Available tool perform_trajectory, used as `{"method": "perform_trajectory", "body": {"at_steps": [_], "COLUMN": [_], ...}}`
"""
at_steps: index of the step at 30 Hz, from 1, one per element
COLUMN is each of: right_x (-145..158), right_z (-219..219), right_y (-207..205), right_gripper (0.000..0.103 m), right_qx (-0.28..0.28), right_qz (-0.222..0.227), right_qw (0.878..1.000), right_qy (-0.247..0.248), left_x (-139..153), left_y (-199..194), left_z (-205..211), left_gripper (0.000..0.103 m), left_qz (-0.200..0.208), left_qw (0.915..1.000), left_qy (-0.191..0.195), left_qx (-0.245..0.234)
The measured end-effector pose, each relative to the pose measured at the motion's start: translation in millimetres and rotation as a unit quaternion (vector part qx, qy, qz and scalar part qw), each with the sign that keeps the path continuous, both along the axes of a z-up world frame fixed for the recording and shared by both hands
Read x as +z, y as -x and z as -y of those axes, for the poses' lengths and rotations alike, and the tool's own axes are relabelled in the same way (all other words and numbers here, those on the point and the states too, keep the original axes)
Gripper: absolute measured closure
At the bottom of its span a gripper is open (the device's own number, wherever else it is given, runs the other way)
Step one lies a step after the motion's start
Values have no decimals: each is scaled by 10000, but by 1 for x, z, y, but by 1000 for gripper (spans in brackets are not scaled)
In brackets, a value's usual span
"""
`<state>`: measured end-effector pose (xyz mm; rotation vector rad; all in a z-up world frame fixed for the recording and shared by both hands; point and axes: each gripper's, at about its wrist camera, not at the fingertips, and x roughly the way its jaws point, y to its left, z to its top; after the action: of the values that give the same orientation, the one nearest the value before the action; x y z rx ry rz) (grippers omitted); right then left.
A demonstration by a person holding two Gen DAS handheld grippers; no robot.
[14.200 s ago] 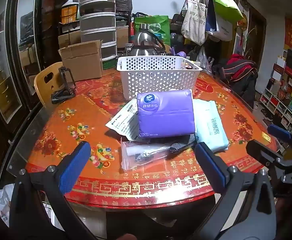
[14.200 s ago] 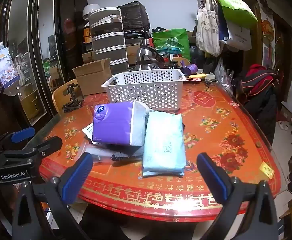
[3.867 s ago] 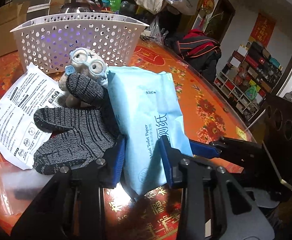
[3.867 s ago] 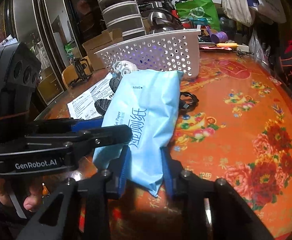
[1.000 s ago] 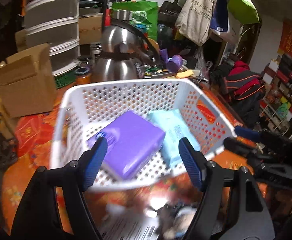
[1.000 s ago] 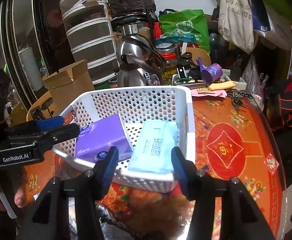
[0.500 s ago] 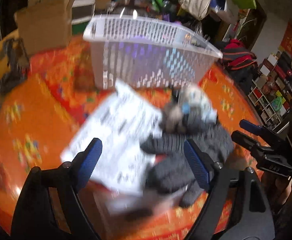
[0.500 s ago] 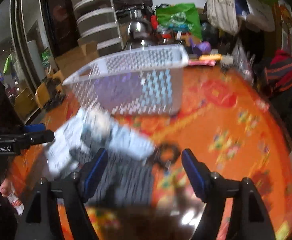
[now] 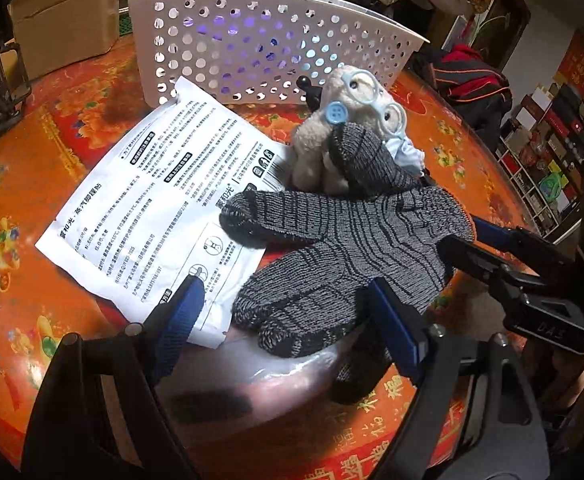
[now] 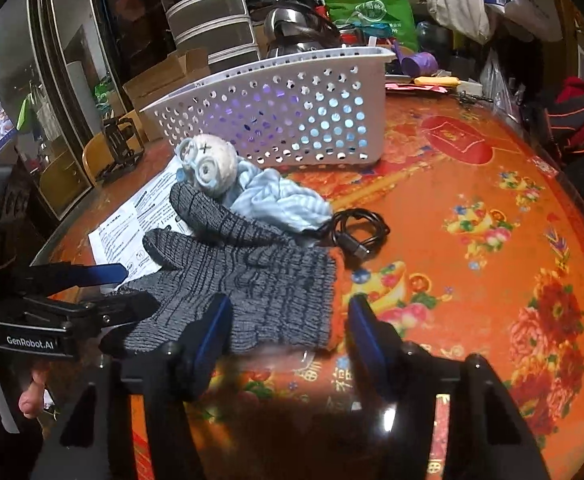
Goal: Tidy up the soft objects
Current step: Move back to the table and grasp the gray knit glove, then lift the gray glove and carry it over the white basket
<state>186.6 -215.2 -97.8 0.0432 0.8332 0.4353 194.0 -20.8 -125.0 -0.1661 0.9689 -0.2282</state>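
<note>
Grey knit gloves lie in a heap on the red table, in front of a plush toy with blue glasses. My left gripper is open, its blue pads either side of the glove fingertips without touching. At the cuff end my right gripper has its jaws closing around the glove; the pads are not pressing. Behind stands the white basket, with purple and blue packs showing through its holes. The toy rests on a light blue cloth.
A white printed packet lies under the gloves at left, a clear plastic bag near the table's front edge. A coiled black cable sits right of the gloves. Cardboard box, kettle and bags crowd the back.
Both grippers have come down from over the basket, where the purple and blue packs lie, to the gloves on the table. The right jaws have narrowed.
</note>
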Motion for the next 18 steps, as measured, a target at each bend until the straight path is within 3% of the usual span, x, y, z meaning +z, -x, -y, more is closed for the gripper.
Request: {"method": "perform_trajectory", "body": {"at_steps": [6, 14, 18], "right_x": [-5, -6, -6], "right_z": [-3, -2, 0], "right_y": [-3, 1, 1], "right_gripper": [54, 61, 62], "right_qx": [15, -2, 0], "right_qz": [-21, 88, 77], "right_qw": [10000, 10000, 9999], "right_qy": [-1, -38, -135], "left_x": [-3, -3, -3], "left_y": [4, 7, 11], "left_z": [1, 15, 14], "left_gripper": [22, 57, 74], "left_qz": [203, 408, 461], "left_qw": [9998, 9990, 9985], "left_qy": [71, -45, 187], "left_qx": [-28, -152, -208]}}
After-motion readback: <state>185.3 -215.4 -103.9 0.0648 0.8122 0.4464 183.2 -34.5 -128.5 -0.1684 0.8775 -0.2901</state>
